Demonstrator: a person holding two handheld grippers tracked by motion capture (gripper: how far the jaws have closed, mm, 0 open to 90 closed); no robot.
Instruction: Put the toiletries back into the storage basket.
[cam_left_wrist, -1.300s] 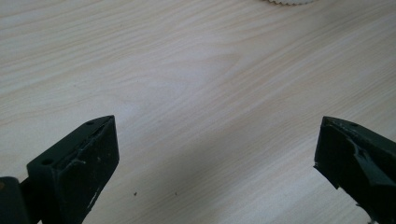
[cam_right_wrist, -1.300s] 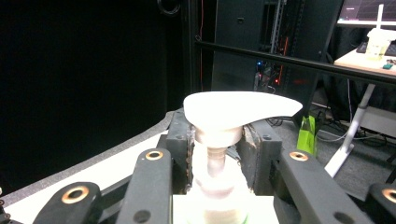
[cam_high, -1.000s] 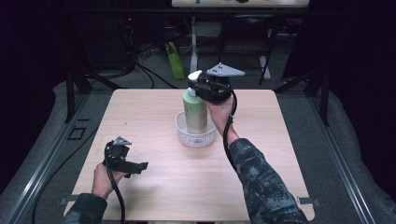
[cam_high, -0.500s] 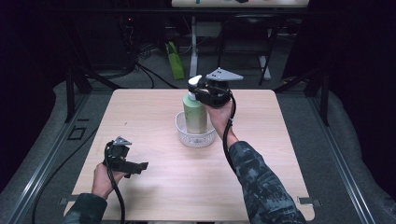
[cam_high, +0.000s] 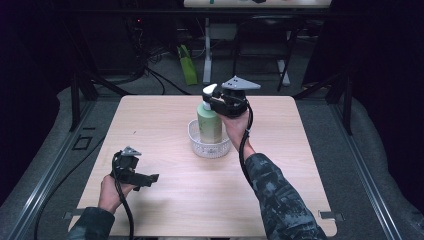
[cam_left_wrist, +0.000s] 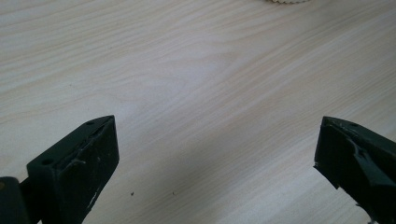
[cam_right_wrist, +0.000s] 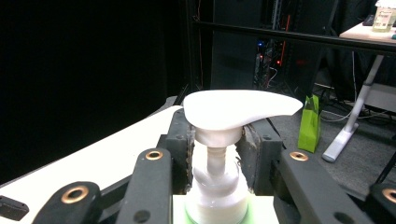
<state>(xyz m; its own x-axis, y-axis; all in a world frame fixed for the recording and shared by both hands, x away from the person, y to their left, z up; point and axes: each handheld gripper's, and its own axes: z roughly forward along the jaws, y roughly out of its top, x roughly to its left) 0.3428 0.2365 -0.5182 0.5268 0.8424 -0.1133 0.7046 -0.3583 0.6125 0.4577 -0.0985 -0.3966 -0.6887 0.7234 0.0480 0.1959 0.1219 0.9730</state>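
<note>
A pale green pump bottle with a white pump head stands upright with its base inside a white round basket at mid-table. My right gripper comes in from the right and is shut on the bottle's neck just below the pump head; in the right gripper view the black jaws of the right gripper press on both sides of the white collar. My left gripper lies low over the wooden table near the front left. It is open, and the left gripper has bare wood between its jaws.
The basket's rim peeks in at the top of the left gripper view. Beyond the table's far edge are a green bag on the floor, a white desk leg and dark frames. Metal rails run along both sides of the table.
The right gripper and the bottle have sunk a little toward the basket. The left gripper has stayed put.
</note>
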